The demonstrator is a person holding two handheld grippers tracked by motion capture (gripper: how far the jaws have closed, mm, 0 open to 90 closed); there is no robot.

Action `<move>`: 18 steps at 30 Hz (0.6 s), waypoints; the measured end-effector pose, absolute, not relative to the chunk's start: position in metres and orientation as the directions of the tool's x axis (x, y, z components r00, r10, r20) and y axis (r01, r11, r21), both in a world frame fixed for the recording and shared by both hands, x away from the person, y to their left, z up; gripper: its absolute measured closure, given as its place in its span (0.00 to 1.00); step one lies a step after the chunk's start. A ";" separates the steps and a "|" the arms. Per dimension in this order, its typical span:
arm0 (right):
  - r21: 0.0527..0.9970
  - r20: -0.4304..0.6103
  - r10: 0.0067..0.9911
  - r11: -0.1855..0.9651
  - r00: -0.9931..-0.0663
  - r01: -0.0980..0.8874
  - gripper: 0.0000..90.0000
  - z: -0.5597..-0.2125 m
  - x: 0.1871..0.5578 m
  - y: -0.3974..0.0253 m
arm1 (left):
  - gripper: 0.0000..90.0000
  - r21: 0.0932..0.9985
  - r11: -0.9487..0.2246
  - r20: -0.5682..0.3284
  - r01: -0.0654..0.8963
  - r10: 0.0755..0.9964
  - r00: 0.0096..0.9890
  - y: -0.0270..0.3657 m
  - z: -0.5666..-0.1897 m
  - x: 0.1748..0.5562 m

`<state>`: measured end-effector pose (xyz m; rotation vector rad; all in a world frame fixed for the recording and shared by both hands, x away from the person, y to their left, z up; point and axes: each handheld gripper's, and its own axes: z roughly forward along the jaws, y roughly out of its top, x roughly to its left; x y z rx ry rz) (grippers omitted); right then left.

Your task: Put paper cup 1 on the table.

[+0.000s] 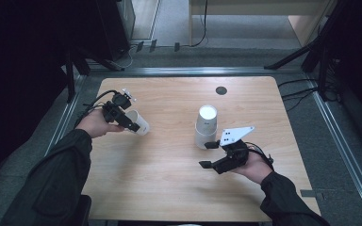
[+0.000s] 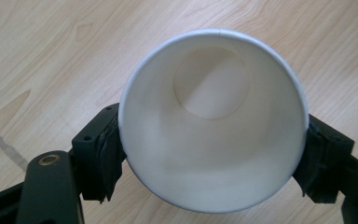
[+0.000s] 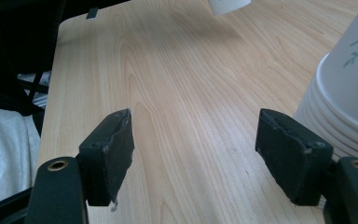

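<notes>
A single white paper cup (image 1: 140,124) (image 2: 212,135) lies tilted at the table's left side, its open mouth facing the left gripper view. My left gripper (image 1: 131,123) (image 2: 212,156) is shut on the cup, one pad (image 2: 103,154) pressing on each side of its wall. Right of centre stands an upside-down stack of white paper cups (image 1: 206,127) (image 3: 349,98) with a green leaf print. My right gripper (image 1: 208,154) (image 3: 196,144) is open just in front of the stack's base, with nothing between its jaws. The held cup (image 3: 228,4) also shows far off in the right gripper view.
The wooden table (image 1: 169,179) carries a dark round grommet (image 1: 221,90) near its back edge. Bare wood lies between the two grippers. Dark stands and cables surround the table on the floor. A white cloth (image 3: 0,154) hangs beyond the table's edge.
</notes>
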<state>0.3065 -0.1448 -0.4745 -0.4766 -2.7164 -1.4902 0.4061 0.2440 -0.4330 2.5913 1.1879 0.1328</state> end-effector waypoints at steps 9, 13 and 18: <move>0.827 0.152 0.262 0.494 -0.953 0.268 0.32 -0.474 0.307 -0.146 | 0.25 0.210 -0.616 -0.006 0.759 0.775 0.631 0.243 -0.439 0.422; 0.822 0.149 0.263 0.503 -0.953 0.268 0.32 -0.475 0.308 -0.147 | 0.25 0.172 -0.595 0.003 0.785 0.797 0.604 0.245 -0.443 0.429; 0.825 0.152 0.267 0.496 -0.952 0.271 0.32 -0.474 0.308 -0.148 | 0.25 0.139 -0.570 0.001 0.810 0.818 0.575 0.244 -0.447 0.437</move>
